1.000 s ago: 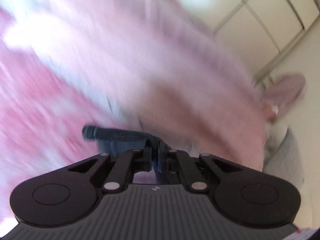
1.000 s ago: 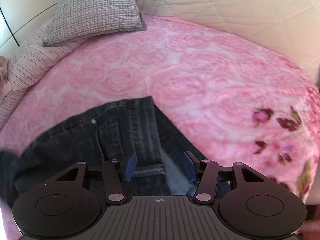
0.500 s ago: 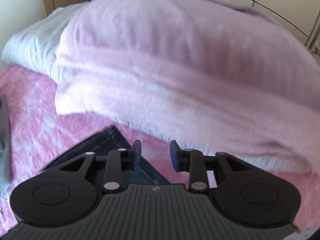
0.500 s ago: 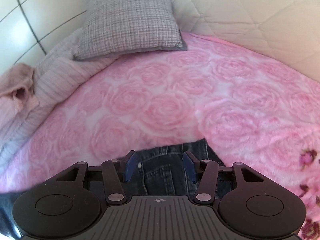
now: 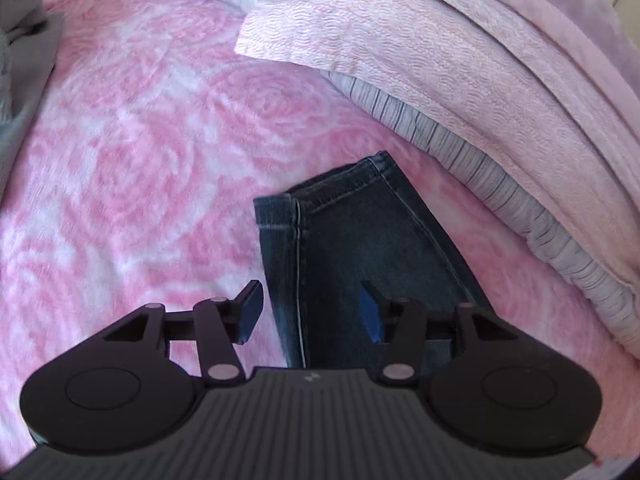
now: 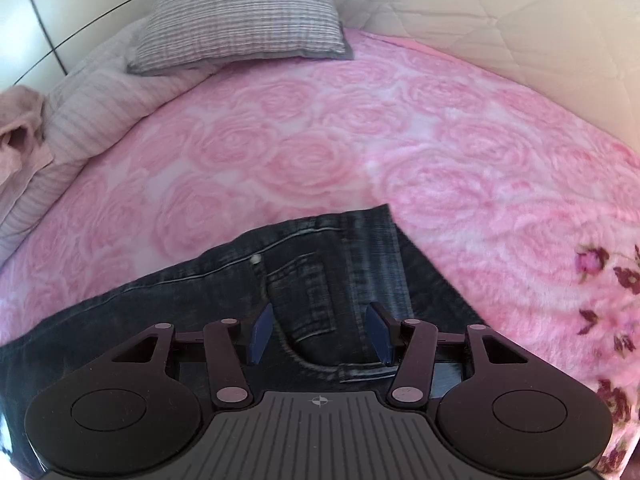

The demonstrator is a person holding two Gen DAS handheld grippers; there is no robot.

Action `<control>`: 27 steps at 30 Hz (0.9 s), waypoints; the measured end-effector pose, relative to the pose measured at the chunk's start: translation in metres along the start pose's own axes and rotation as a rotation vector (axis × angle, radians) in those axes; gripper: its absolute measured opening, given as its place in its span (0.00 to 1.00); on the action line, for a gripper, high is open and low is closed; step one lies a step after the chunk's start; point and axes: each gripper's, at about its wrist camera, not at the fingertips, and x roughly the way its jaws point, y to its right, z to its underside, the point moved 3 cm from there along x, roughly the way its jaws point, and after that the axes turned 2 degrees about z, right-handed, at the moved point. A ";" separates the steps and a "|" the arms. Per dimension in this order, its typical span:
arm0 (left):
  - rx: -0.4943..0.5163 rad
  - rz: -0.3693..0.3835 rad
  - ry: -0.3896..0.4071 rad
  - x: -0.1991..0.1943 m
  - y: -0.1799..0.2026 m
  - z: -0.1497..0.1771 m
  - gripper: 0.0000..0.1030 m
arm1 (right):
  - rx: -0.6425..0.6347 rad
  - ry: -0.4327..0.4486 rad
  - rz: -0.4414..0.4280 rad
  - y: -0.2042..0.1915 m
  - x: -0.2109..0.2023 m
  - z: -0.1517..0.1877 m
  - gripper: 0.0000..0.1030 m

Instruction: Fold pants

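Note:
Dark blue jeans lie on a pink rose-patterned blanket. In the left wrist view the two hemmed leg ends [image 5: 344,224] rest flat, one over the other. My left gripper [image 5: 310,314] hangs just above them, its jaws opening, and nothing is pinched between the blue pads. In the right wrist view the waist end of the jeans [image 6: 304,280] shows a pocket, a rivet and belt loops. My right gripper [image 6: 320,332] hovers open over the pocket area, its pads clear of the cloth.
A pile of pale pink and striped bedding [image 5: 500,92] borders the jeans' legs on the right. A grey garment [image 5: 20,60] lies at the far left edge. A grey checked pillow [image 6: 244,12] and a quilted cream headboard [image 6: 500,8] stand beyond the waist end.
My left gripper let go of the leg hem, opened, and swung down over the leg ends lying on the blanket. The right gripper drifted a little over the waist and stayed open.

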 end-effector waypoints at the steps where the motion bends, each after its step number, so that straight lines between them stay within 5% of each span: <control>1: 0.043 -0.002 0.006 0.006 0.002 -0.002 0.13 | -0.011 0.004 0.004 -0.004 -0.002 0.002 0.47; 2: 0.098 -0.003 0.018 0.008 0.006 -0.002 0.01 | -0.020 0.007 0.009 -0.008 -0.004 0.004 0.47; 7: 0.251 0.088 0.275 -0.027 -0.005 -0.016 0.04 | -0.028 0.036 0.013 -0.017 -0.019 0.014 0.47; 8: 0.271 0.079 0.267 -0.020 -0.012 -0.016 0.04 | -0.020 0.033 0.012 -0.017 -0.021 0.017 0.47; 11: 0.366 -0.102 0.115 0.022 -0.032 0.003 0.12 | 0.006 0.029 0.022 -0.014 -0.031 0.030 0.47; 14: 0.349 -0.114 0.145 0.009 -0.036 0.008 0.21 | 0.009 0.050 0.005 -0.003 -0.052 0.040 0.47; 18: 0.221 -0.100 0.076 -0.024 -0.051 0.009 0.22 | 0.035 0.054 -0.009 0.026 -0.064 0.042 0.47; 27: 0.278 0.130 -0.001 -0.130 0.023 0.091 0.24 | -0.005 0.025 -0.257 0.079 0.001 -0.010 0.47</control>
